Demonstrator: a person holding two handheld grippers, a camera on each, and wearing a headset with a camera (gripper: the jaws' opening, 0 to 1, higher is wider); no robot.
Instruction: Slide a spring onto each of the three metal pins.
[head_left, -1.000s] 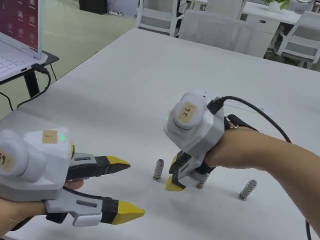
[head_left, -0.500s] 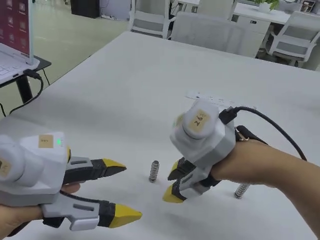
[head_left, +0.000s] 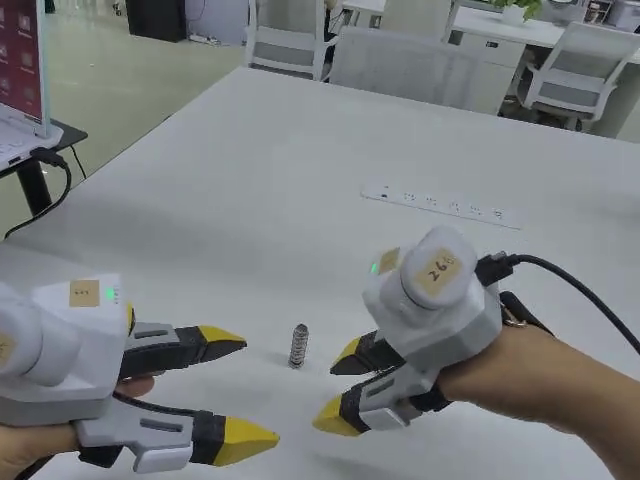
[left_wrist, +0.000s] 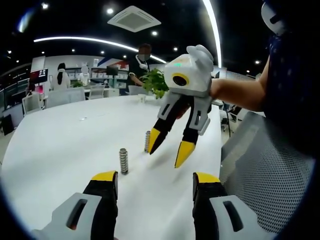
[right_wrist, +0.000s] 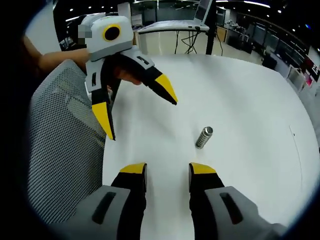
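Both grippers were open and held nothing; the left gripper (head_left: 238, 390) sat in the lower left of the head view and the right gripper (head_left: 335, 390) in the lower middle, with their yellow tips pointing toward each other; a spring (head_left: 298, 345) stood up straight on the white table (head_left: 300, 150) between them, near both but touching neither; its top in the right gripper view looked like the head of a pin (right_wrist: 208, 130), though I could not be sure; in the left gripper view a second spring (left_wrist: 147, 141) stood farther back, just beside one yellow tip of the right gripper; I think a careless swing of those pointy tips could knock a spring over, because each one was thin and tall, and then it could roll away on the smooth table; the two grippers could also bump each other; the black cable (head_left: 560, 275) on the right gripper could drag and sweep things too; the sticker (head_left: 440, 268) on the right gripper had hand writing that looked like "26", and the rest was too blurry; the small sticker (head_left: 85, 293) on the left gripper was too tiny to read.
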